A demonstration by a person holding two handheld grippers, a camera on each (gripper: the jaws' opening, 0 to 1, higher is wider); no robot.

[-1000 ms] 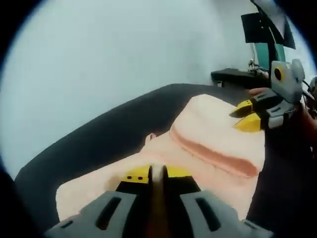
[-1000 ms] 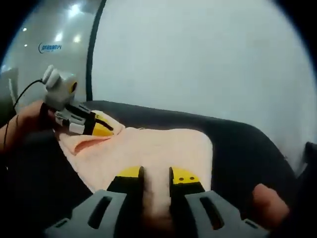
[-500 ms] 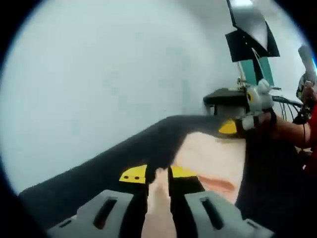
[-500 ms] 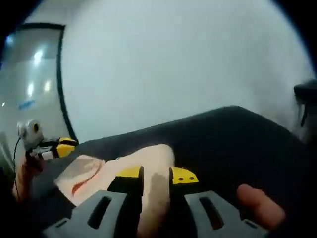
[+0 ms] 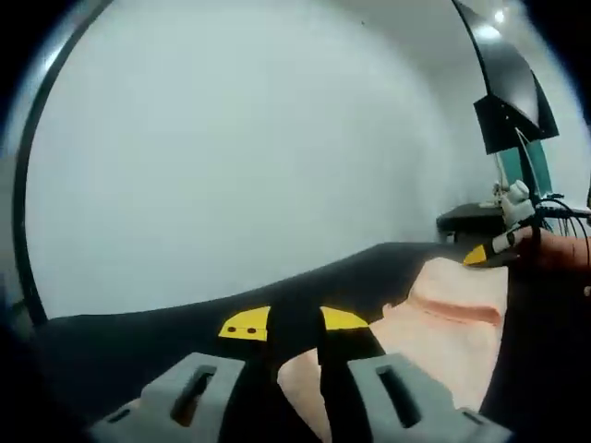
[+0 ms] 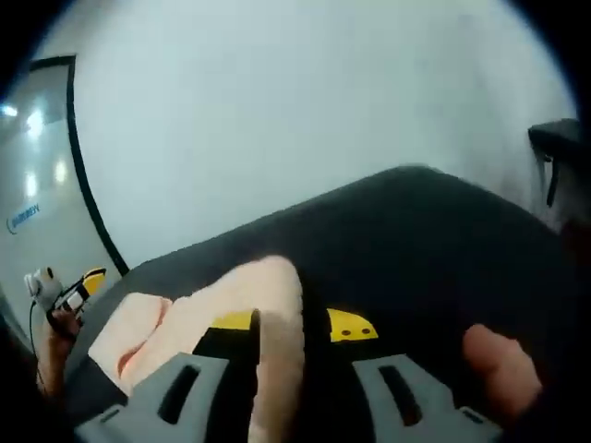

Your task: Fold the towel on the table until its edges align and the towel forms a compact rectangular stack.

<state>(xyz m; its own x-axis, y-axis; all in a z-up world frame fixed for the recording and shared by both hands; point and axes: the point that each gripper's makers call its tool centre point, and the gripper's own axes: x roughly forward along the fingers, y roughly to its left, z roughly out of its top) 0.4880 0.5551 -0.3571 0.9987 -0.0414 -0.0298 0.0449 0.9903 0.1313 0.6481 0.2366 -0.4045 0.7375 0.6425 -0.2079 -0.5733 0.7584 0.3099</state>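
Towel [image 5: 443,323] in both tools' grip

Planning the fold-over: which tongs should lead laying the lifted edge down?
Right tongs, probably: the towel fills them to the tips; in the left tongs the cloth sits low, tips bare.

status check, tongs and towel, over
Left tongs shut on towel. Right tongs shut on towel too. Towel partly folded on table. Nothing in the way.

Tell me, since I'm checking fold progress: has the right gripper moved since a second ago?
Yes. In the left gripper view, the right gripper has drawn away along the black table, toward the towel's far end.
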